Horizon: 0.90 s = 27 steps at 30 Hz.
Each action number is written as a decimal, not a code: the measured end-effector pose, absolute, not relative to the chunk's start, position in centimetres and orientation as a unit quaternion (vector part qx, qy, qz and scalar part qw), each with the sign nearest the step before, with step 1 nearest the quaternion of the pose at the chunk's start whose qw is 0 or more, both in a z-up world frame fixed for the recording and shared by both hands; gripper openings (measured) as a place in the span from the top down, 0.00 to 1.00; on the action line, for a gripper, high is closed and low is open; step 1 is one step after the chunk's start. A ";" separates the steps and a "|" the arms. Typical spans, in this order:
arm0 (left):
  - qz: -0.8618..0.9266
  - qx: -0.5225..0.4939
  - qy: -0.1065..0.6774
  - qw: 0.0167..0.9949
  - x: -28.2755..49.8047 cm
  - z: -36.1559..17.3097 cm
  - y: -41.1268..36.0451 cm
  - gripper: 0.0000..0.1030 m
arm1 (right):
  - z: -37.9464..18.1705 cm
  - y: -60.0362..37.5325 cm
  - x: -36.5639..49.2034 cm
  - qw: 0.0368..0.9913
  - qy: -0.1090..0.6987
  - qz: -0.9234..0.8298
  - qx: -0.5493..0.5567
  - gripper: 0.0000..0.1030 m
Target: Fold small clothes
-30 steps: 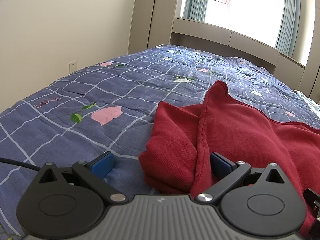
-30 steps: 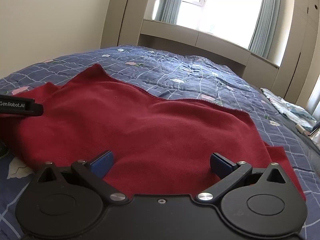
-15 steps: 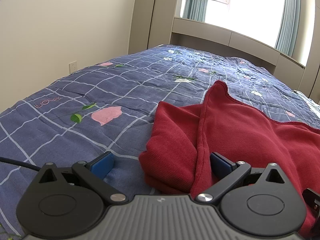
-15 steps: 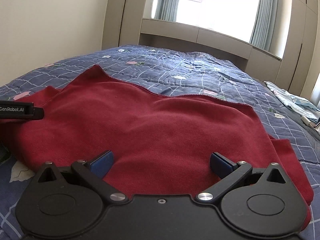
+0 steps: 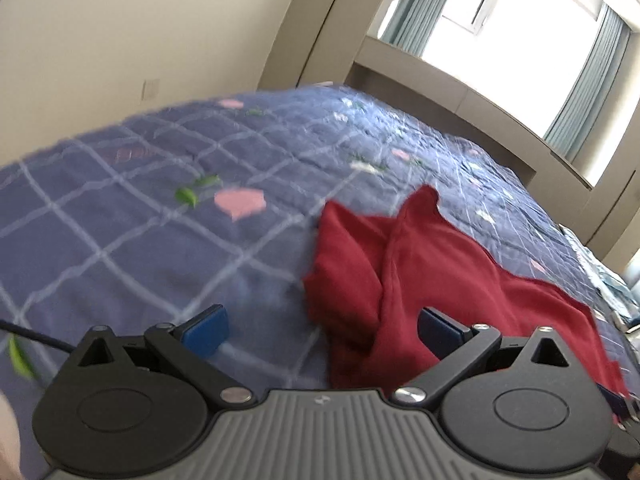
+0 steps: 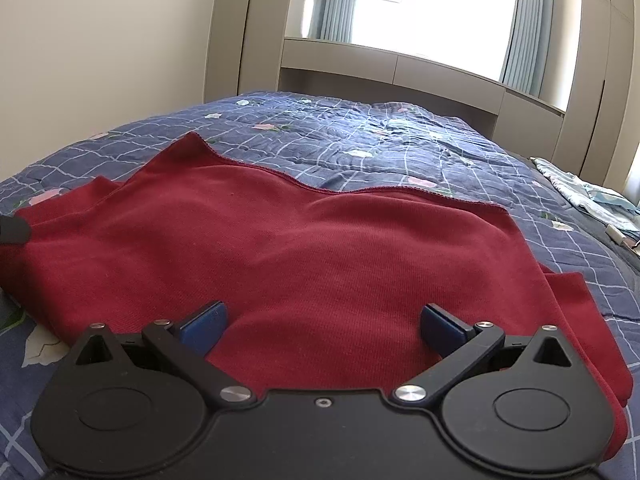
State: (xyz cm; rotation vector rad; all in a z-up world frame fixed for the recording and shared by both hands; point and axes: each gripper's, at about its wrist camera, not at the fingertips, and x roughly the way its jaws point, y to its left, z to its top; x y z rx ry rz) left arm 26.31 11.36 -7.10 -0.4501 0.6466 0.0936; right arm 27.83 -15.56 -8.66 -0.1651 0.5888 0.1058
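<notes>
Near the bed's [image 6: 400,148] left edge, our left claw [image 5: 322,330] and right claw [image 6: 322,326] gape wide over the red garment [image 6: 280,248]; next we must pinch its near hem.

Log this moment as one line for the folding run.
left gripper open | right gripper open | red garment lies on bed, ungripped

Garment [image 6: 304,248] lying spread on the bed quilt [image 6: 400,140], with a window [image 6: 440,12] standing behind the bed. Crumpled cloth [image 6: 592,196] resting at the quilt's far right edge.
</notes>
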 end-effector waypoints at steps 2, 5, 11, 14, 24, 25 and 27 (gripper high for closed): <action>0.040 -0.211 0.318 0.923 25.6 -7.1 10.6 0.00 | -8.7 -15.6 27.8 0.952 0.290 0.052 -0.080 0.00; 0.010 -0.212 0.332 0.919 25.4 -6.9 9.3 0.00 | -8.6 -15.7 27.8 0.952 0.290 0.054 -0.077 0.00; 0.011 -0.264 0.333 0.905 25.5 -7.3 8.9 0.00 | -8.6 -15.9 27.8 0.953 0.290 0.055 -0.075 0.00; 0.032 -0.293 0.332 0.896 26.0 -7.3 9.0 0.00 | -8.6 -15.9 27.8 0.953 0.290 0.055 -0.075 0.00; 0.082 -0.227 0.366 0.899 27.7 -6.6 6.2 0.00 | -8.6 -15.9 27.8 0.953 0.290 0.055 -0.074 0.00; 0.082 -0.230 0.365 0.898 27.7 -6.6 6.3 0.00 | -8.6 -15.9 27.8 0.953 0.290 0.055 -0.074 0.00; 0.082 -0.233 0.365 0.898 27.6 -6.6 6.4 0.00 | -8.6 -15.9 27.8 0.953 0.290 0.055 -0.074 0.00</action>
